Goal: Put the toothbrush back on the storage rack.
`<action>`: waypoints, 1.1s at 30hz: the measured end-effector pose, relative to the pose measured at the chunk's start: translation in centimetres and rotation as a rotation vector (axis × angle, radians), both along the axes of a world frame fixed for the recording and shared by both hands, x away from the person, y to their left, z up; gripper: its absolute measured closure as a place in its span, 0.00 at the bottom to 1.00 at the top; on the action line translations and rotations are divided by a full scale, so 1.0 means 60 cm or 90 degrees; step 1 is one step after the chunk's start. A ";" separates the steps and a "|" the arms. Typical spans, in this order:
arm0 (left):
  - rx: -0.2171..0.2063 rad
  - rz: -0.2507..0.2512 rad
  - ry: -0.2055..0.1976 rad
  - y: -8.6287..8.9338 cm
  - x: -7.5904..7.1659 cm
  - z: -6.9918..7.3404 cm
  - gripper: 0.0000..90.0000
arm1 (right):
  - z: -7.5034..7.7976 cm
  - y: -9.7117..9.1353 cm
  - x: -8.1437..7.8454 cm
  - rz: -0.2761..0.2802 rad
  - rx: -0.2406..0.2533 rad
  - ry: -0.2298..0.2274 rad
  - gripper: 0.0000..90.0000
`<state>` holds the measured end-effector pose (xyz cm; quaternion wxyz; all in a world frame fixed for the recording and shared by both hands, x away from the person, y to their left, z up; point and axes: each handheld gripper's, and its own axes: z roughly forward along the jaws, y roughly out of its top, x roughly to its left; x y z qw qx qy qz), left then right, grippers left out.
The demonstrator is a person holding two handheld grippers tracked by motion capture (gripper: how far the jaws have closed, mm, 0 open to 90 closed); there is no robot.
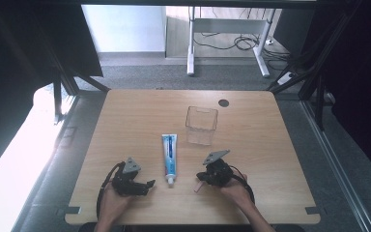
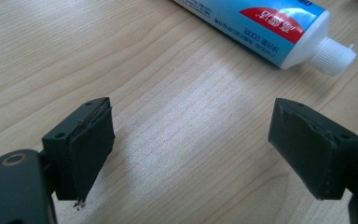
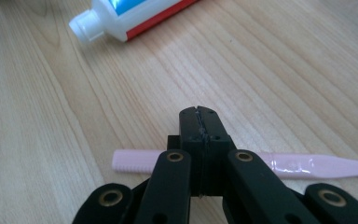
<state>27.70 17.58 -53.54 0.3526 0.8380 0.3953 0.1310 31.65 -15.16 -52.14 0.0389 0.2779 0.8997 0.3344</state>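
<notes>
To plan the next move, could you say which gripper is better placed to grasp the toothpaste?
Left: left gripper stands open and empty beside toothpaste; right gripper is shut on the toothbrush.

toothpaste tube (image 1: 170, 158) mid-table, cap toward the person | clear box (image 1: 201, 125) behind it, to its right | toothbrush (image 3: 279, 164) flat, right of cap

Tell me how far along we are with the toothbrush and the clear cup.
Early stage. Done: the right gripper has its jaws shut on the pink toothbrush, low over the table. In hand: only that grip. Left: the clear cup looks empty, the toothpaste tube lies untouched between the hands, and the left gripper hangs open beside the tube's cap.
</notes>
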 end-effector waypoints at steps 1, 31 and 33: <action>0.000 0.000 0.000 0.000 0.000 0.000 0.16 | -0.001 0.000 -0.001 0.001 -0.002 -0.001 1.00; 0.003 0.001 0.008 -0.002 0.001 -0.002 0.16 | 0.001 -0.096 -0.022 -0.061 -0.026 0.014 1.00; 0.003 0.001 0.009 -0.002 0.001 -0.002 0.16 | 0.002 -0.101 -0.023 -0.069 -0.025 0.016 1.00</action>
